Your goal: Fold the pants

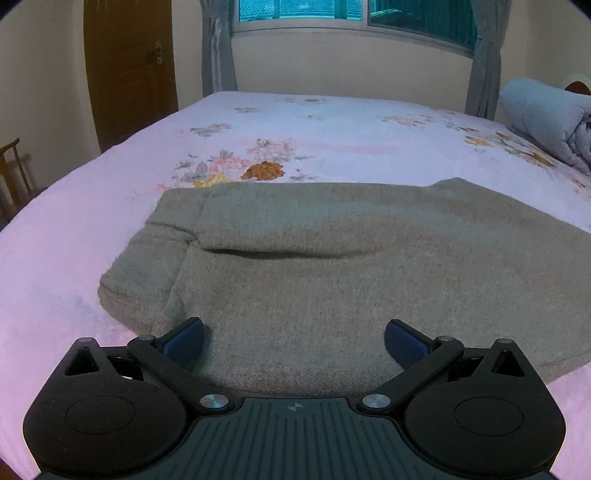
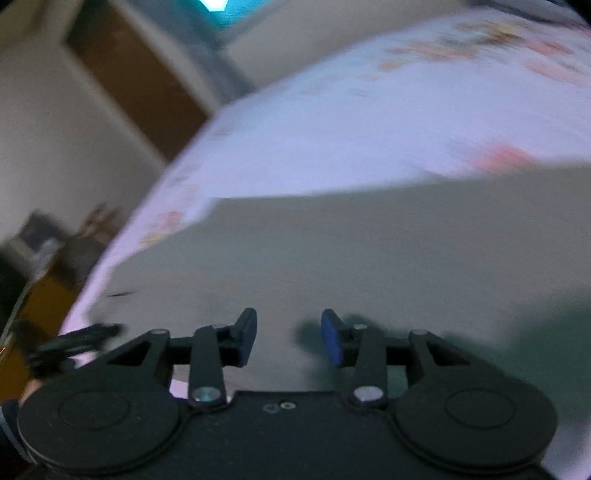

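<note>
- The grey pants (image 1: 332, 266) lie flat on the bed (image 1: 74, 229), across its near part, on the pink flowered sheet. They look already doubled at least once: a folded flap shows at the left end, with a soft crease line running across the middle.
- At the far left of the room a brown door (image 1: 129, 74) stands shut, and a window (image 1: 351, 14) with grey curtains sits behind the bed; a rolled blue quilt (image 1: 543, 118) rests at the bed's right edge, well apart from the pants.
- The left gripper (image 1: 294, 338) hangs just over the near edge of the cloth, its blue fingers (image 1: 184, 338) spread wide, with nothing between them.
- The right gripper (image 2: 289, 338) is over the pants too, above a smooth grey stretch near the cloth's left corner. Its view is smeared, so it seems to be travelling. Its fingers (image 2: 330, 341) stand partly apart and grip nothing.
- My reading: one fold is laid and both hands are free, lining up for the next fold.
- The next move calls for each gripper to settle on the near hem, pinch all layers together, then lift and carry the edge over evenly so that the stack does not skew or slide on the soft sheet.
</note>
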Demonstrator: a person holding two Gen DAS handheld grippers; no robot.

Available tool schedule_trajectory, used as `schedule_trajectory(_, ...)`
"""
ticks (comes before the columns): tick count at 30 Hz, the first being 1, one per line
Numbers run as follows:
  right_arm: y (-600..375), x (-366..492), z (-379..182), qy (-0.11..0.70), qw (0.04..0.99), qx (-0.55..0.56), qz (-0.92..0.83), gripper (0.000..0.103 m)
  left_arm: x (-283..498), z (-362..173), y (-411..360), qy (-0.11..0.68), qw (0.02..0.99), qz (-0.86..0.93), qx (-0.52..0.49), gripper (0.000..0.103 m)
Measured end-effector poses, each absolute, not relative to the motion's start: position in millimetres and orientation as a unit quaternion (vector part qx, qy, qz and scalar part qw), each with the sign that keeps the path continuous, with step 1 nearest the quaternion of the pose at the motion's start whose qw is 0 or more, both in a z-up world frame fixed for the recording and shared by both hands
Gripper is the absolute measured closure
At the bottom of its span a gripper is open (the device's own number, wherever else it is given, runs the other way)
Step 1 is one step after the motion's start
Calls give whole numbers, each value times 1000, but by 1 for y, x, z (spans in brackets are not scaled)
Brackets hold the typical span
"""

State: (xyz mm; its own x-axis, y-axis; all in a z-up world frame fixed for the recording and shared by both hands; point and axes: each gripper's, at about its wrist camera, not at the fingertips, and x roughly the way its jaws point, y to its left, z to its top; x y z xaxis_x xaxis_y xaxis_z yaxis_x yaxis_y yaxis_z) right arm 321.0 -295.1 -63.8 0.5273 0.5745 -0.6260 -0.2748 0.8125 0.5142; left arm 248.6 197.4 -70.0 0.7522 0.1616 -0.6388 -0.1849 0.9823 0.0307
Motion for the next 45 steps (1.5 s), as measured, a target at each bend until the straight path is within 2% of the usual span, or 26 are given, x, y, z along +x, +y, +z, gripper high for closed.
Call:
schedule_trajectory(1,-311,321,-73,426,857,185,222,91,249,-71,197,341,935,92,-17,0)
schedule_trajectory(3,-345,319,-86,429,851,239,189,103,248,-70,196,343,935,90,-17,0)
schedule_trajectory(10,-436,293,-84,390,868,294,86,103,253,-73,200,349,933,85,-18,0)
schedule_trajectory(11,-450,290,-80,377,871,306,73,100,253,-73,200,349,933,84,-19,0)
schedule_trajectory(12,-460,276,-74,355,876,321,61,78,254,-73,202,349,933,83,-19,0)
schedule_trajectory(13,-472,265,-72,327,879,344,51,70,253,-73,202,348,934,83,-19,0)
schedule_trajectory(16,-508,236,-79,284,857,429,19,68,252,-71,197,345,934,93,-22,0)
schedule_trajectory(20,-538,212,-100,259,832,489,-26,67,249,-69,191,340,935,103,-18,0)
schedule_trajectory(29,-576,228,-146,197,768,606,-63,71,249,-78,198,343,932,103,-50,0)
schedule_trajectory(30,-576,230,-148,198,765,610,-65,83,249,-79,198,342,932,104,-52,0)
schedule_trajectory(31,-577,229,-139,209,769,600,-73,100,249,-79,198,342,933,105,-53,0)
schedule_trajectory(33,-574,236,-119,225,804,546,-69,101,249,-80,198,342,932,105,-53,0)
schedule_trajectory(35,-566,228,-83,198,866,458,-34,101,249,-80,198,342,932,104,-53,0)
schedule_trajectory(38,-551,227,-64,202,922,328,-24,101,250,-79,199,344,932,104,-51,0)
schedule_trajectory(41,-564,229,-102,268,903,332,-48,101,252,-80,198,348,931,104,-45,0)
schedule_trajectory(45,-568,224,-120,252,893,370,-43,100,257,-78,197,360,925,111,-45,0)
